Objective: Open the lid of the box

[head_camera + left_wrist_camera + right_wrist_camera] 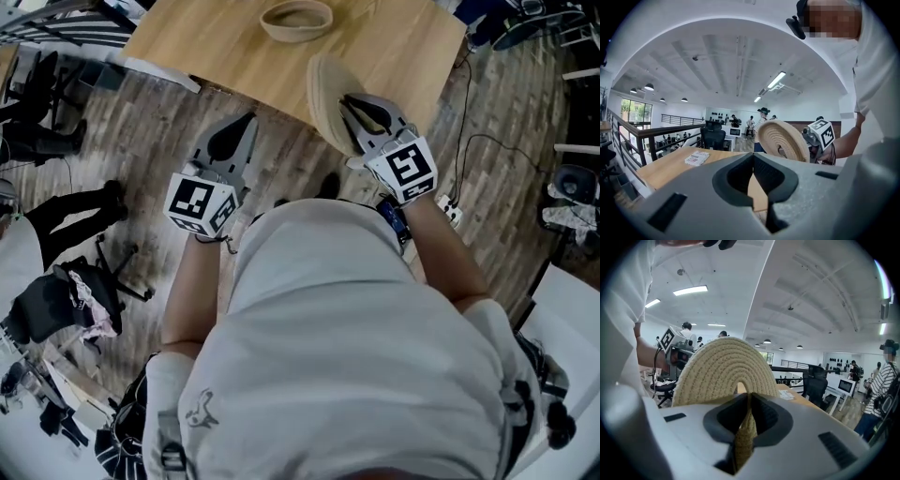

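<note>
A round woven lid [324,92] stands on edge over the near rim of the wooden table [394,47]. My right gripper [350,103] is shut on its rim. In the right gripper view the lid [723,371] rises between the jaws, its edge pinched at my right gripper [747,399]. The open woven box [296,19] sits farther back on the table. My left gripper [246,122] hangs over the floor to the lid's left. Its jaws are shut with nothing in them, as at my left gripper [753,158]. From there the lid [783,139] shows to the right.
A booklet [697,158] lies on the table's far part. An office chair and clothes [80,295] stand on the plank floor at the left. Cables and a power strip [448,210] lie at the right. Several people stand far off in the room.
</note>
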